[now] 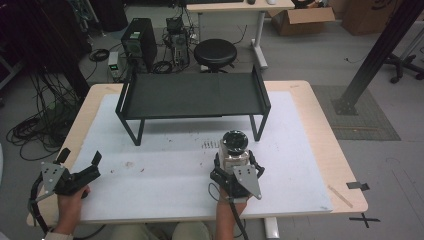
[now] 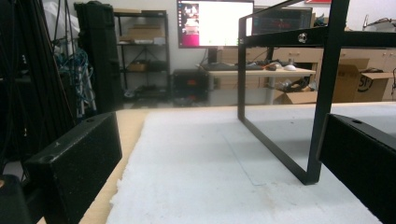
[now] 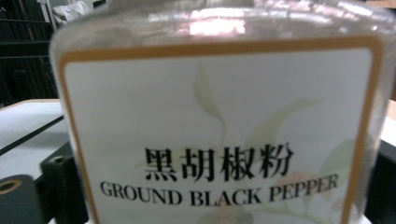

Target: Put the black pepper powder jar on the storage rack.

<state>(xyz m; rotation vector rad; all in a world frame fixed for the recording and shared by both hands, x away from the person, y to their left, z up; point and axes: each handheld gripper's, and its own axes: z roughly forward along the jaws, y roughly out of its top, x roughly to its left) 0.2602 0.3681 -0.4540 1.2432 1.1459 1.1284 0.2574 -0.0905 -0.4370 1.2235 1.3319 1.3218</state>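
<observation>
Grey workshop flooring ran behind a pale wooden bench [image 1: 320,130], most of its top covered by a white foam-like mat [image 1: 165,175] marked with a few small stains. Near the far edge stood a black metal shelf [image 1: 192,95] with a flat deck, low raised ends and thin square legs. Beyond it sat a round black stool [image 1: 215,53], a dark computer tower [image 1: 138,41], coiled cables and a cardboard box [image 1: 302,19].

On the mat in front of the shelf's right leg stood the pepper jar [image 1: 235,149], upright, with a round black cap and clear body. The right gripper [image 1: 235,167] sat just behind it, one jaw on each side of the jar. Whether the pads pressed on it could not be told. The left gripper [image 1: 80,159] rested at the bench's near left corner, well apart from the jar, its jaws spread wide with nothing between them.

From the right gripper view the jar's label [image 3: 219,140] was readable: a white panel with an orange border, Chinese characters and "GROUND BLACK PEPPER", on glossy clear plastic. From the left gripper view the mat's rough edge, the shelf's leg frame [image 2: 322,93] and a lit monitor [image 2: 215,22] on a far desk were visible.
</observation>
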